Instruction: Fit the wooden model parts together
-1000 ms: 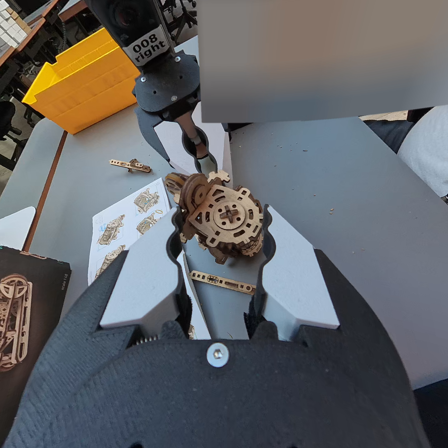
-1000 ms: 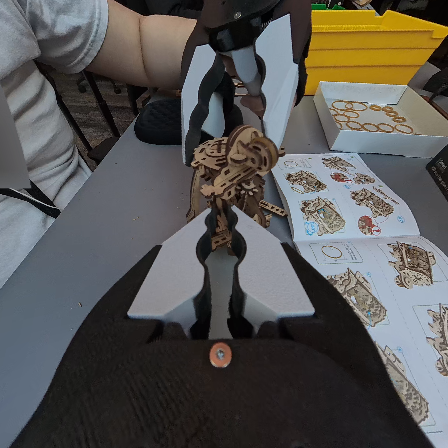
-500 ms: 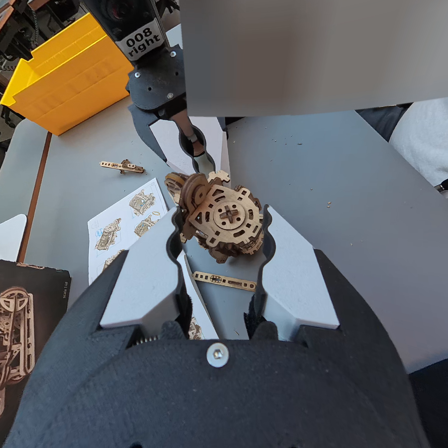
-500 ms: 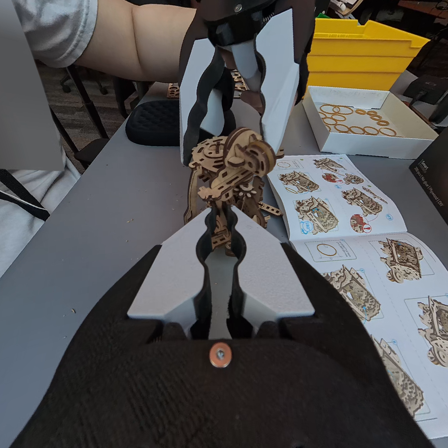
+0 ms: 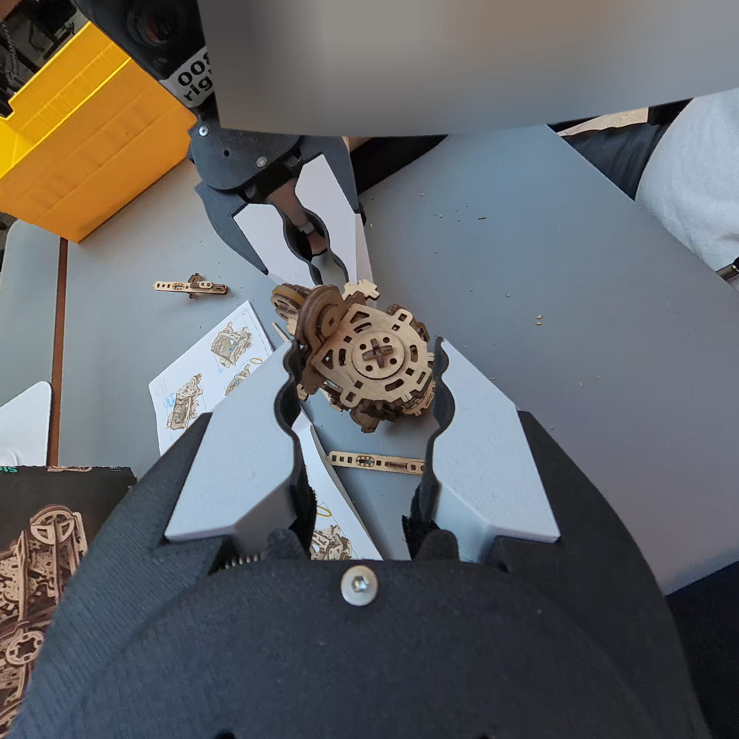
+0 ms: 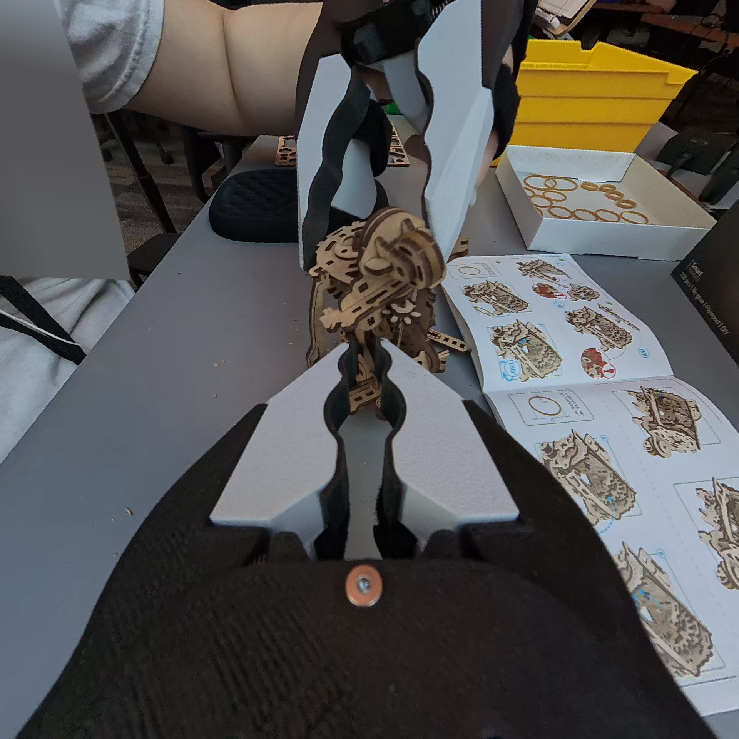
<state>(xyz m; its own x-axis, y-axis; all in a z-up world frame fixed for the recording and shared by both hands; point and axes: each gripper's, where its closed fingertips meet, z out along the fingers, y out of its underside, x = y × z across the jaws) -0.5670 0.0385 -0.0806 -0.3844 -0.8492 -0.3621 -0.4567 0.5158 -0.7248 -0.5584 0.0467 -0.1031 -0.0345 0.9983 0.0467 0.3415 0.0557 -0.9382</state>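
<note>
A partly built wooden model (image 5: 372, 360) of stacked gears and slotted plates sits between both grippers, low over the grey table (image 5: 560, 320). My left gripper (image 5: 364, 352) is shut on its round upper plate from both sides. My right gripper (image 6: 366, 348) is shut on a thin wooden piece (image 6: 362, 390) at the model's (image 6: 380, 280) lower end. The right gripper also shows in the left wrist view (image 5: 320, 280), and the left gripper in the right wrist view (image 6: 372, 248), above the model. I cannot tell whether the model touches the table.
Two loose wooden strips (image 5: 376, 464) (image 5: 192, 286) lie on the table. An open instruction booklet (image 6: 580, 360) lies right of the model. A white tray of rubber rings (image 6: 592, 216), yellow bins (image 6: 580, 100) and a black box (image 5: 40, 560) stand around. A person's arm (image 6: 200, 80) is behind. Left and right tips are no more than a few centimetres apart.
Both grippers keep the same hold on the model. The pair has shifted and tilted slightly, so the background has slid a little in both views.
</note>
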